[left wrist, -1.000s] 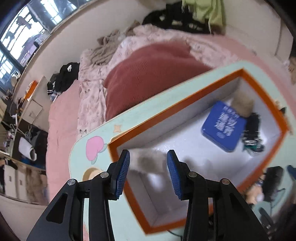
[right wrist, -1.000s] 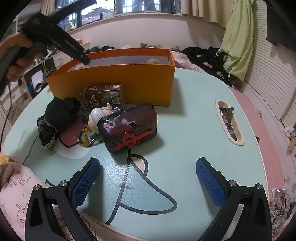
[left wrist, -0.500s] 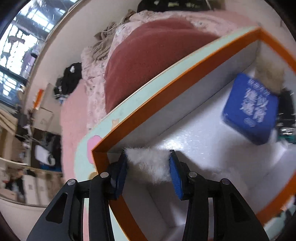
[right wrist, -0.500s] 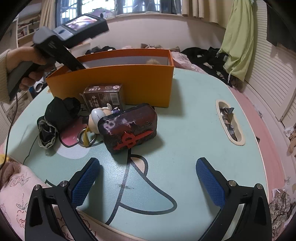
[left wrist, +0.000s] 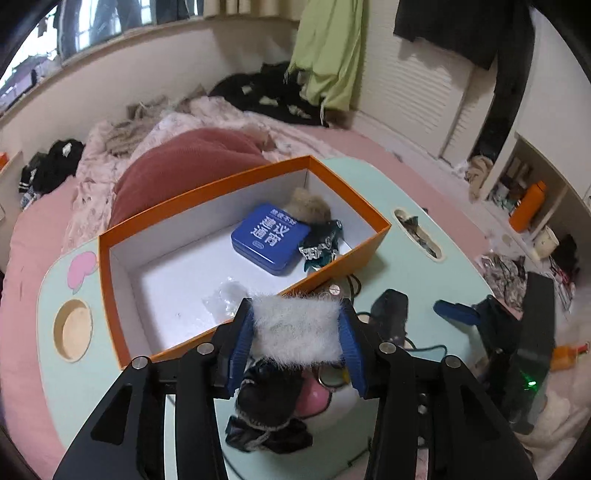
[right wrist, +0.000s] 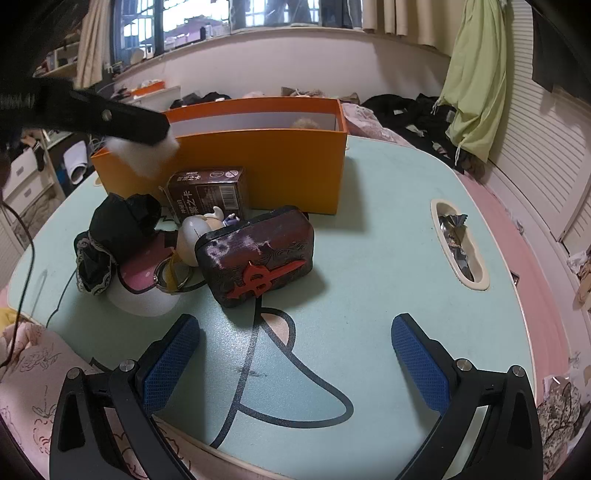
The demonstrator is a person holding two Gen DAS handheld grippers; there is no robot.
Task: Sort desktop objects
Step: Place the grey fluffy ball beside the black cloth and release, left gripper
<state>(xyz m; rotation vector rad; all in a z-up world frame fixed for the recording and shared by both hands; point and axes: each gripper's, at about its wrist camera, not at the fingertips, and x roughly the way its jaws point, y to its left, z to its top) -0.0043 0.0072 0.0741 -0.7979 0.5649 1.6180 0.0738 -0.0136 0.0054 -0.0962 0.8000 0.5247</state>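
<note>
a light green garment (right wrist: pixel 476 70) hangs at the far right against white slatted doors (right wrist: pixel 546 147). black clothes (left wrist: pixel 280 96) lie heaped below it on a pink bed (left wrist: pixel 44 229), where a dark red cushion (left wrist: pixel 184 173) rests near a pale rumpled blanket (left wrist: pixel 110 155). a barred window (right wrist: pixel 207 22) runs along the far wall. an orange bottle (left wrist: pixel 526 206) stands on a shelf at the right. white drawers (right wrist: pixel 26 177) sit at the far left.

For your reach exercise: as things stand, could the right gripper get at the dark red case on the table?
Probably yes. The right gripper is open and empty, the dark red case lies just ahead of it, and only bare table lies between.
</note>
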